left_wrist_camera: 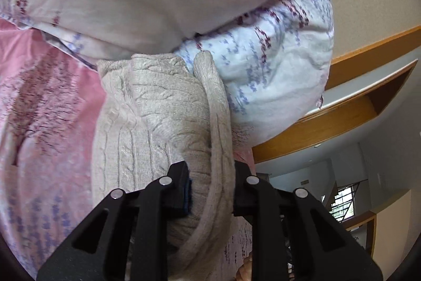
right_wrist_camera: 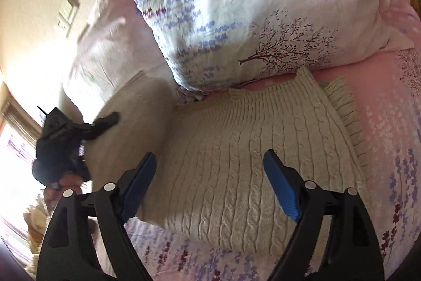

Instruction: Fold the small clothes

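A beige cable-knit sweater point(right_wrist_camera: 236, 162) lies on the bed in front of the pillows. In the right wrist view my right gripper point(right_wrist_camera: 210, 157) hovers over its middle, blue pads point(right_wrist_camera: 281, 188) wide apart with nothing between them. On the left of that view my left gripper point(right_wrist_camera: 111, 119) holds up a side of the sweater, which rises as a smooth flap point(right_wrist_camera: 131, 128). In the left wrist view the left gripper point(left_wrist_camera: 211, 191) is shut on a bunched fold of the sweater point(left_wrist_camera: 158, 109), and a ribbed edge point(left_wrist_camera: 218, 107) runs up from the jaws.
A large floral pillow point(right_wrist_camera: 250, 4) lies just behind the sweater and fills the top of the left wrist view as pillow point(left_wrist_camera: 276, 70). The pink floral bedsheet point(right_wrist_camera: 386, 128) spreads around the sweater. A wooden headboard shelf point(left_wrist_camera: 342, 123) and a beige wall are on the right.
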### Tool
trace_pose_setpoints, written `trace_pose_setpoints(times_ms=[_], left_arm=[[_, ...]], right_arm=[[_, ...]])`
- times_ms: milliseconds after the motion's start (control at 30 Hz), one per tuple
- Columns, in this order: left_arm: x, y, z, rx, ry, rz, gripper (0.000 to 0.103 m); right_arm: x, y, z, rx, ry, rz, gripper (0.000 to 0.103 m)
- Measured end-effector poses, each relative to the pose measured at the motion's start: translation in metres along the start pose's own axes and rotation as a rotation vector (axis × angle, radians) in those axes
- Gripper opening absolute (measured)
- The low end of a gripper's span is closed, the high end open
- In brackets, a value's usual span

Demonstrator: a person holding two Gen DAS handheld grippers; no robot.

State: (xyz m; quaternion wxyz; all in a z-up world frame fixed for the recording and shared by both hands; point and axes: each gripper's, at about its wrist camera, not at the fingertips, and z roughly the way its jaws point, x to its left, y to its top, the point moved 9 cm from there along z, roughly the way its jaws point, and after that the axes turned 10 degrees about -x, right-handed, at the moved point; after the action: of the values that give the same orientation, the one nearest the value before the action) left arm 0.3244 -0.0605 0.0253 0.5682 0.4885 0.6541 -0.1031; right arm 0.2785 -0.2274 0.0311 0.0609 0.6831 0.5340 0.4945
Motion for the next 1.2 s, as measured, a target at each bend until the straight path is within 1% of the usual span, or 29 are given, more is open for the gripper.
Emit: trace_pose_setpoints(times_ms=[100,200,267,333,367,400,433,467,500,533,600,667,700,767,833,867,933,967,1033,1167,1200], left_arm=[[-0.023,-0.024,0.037,0.050,-0.035,-0.005,0.020],[-0.041,-0.055,0.076,0.119,-0.056,0.010,0.020],[-0.048,-0.081,0.103,0.216,-0.072,0.015,0.022],[-0.045,-0.100,0.120,0.299,-0.083,-0.049,0.027],[-0.045,-0.105,0.122,0.318,-0.104,-0.075,0.030],[-0.047,-0.104,0.121,0.321,-0.135,-0.088,0.030],[-0.047,-0.100,0.116,0.310,-0.148,-0.095,0.030],[-0.047,-0.094,0.109,0.289,-0.155,-0.093,0.035],[-0.046,-0.087,0.101,0.268,-0.151,-0.082,0.043],[-0.045,-0.080,0.090,0.241,-0.135,-0.059,0.047],[-0.039,-0.064,0.070,0.187,-0.076,0.009,0.057],[-0.027,-0.053,0.052,0.136,0.031,0.099,0.063],[-0.019,-0.048,0.044,0.120,0.085,0.139,0.064],[-0.004,-0.044,0.030,0.108,0.171,0.206,0.065],[0.014,-0.047,0.021,0.122,0.224,0.232,0.066],[0.022,-0.047,0.019,0.134,0.231,0.230,0.066],[0.036,-0.051,0.014,0.153,0.238,0.220,0.066],[0.037,-0.054,0.016,0.164,0.240,0.217,0.066],[0.046,-0.061,0.013,0.188,0.234,0.218,0.066],[0.043,-0.070,0.018,0.213,0.218,0.236,0.067],[0.042,-0.071,0.018,0.216,0.215,0.241,0.067]], right_arm=[[-0.008,0.008,-0.006,0.003,0.034,0.045,0.089],[-0.024,0.011,-0.013,0.008,0.063,0.125,0.090],[-0.037,0.010,-0.020,0.014,0.090,0.202,0.093],[-0.052,0.009,-0.023,0.028,0.131,0.300,0.094],[-0.057,0.010,-0.020,0.042,0.143,0.332,0.095],[-0.061,0.008,-0.018,0.060,0.147,0.354,0.095],[-0.064,0.007,-0.019,0.068,0.147,0.360,0.095],[-0.065,0.006,-0.017,0.077,0.144,0.360,0.095],[-0.066,0.005,-0.015,0.082,0.144,0.371,0.095],[-0.067,0.005,-0.012,0.088,0.149,0.384,0.095],[-0.070,0.004,-0.009,0.099,0.153,0.409,0.095],[-0.071,0.006,-0.006,0.101,0.147,0.408,0.093],[-0.072,0.007,-0.005,0.105,0.138,0.405,0.092],[-0.076,0.006,-0.002,0.119,0.098,0.388,0.083],[-0.082,0.006,0.001,0.129,0.058,0.379,0.066],[-0.086,0.005,0.003,0.131,0.034,0.374,0.058],[-0.094,0.003,0.006,0.129,-0.031,0.337,0.023],[-0.095,0.003,0.007,0.122,-0.062,0.298,0.019],[-0.087,0.009,0.002,0.077,-0.106,0.197,0.017],[-0.054,0.035,-0.014,-0.045,-0.134,0.004,0.016],[-0.050,0.039,-0.017,-0.067,-0.143,-0.023,0.016]])
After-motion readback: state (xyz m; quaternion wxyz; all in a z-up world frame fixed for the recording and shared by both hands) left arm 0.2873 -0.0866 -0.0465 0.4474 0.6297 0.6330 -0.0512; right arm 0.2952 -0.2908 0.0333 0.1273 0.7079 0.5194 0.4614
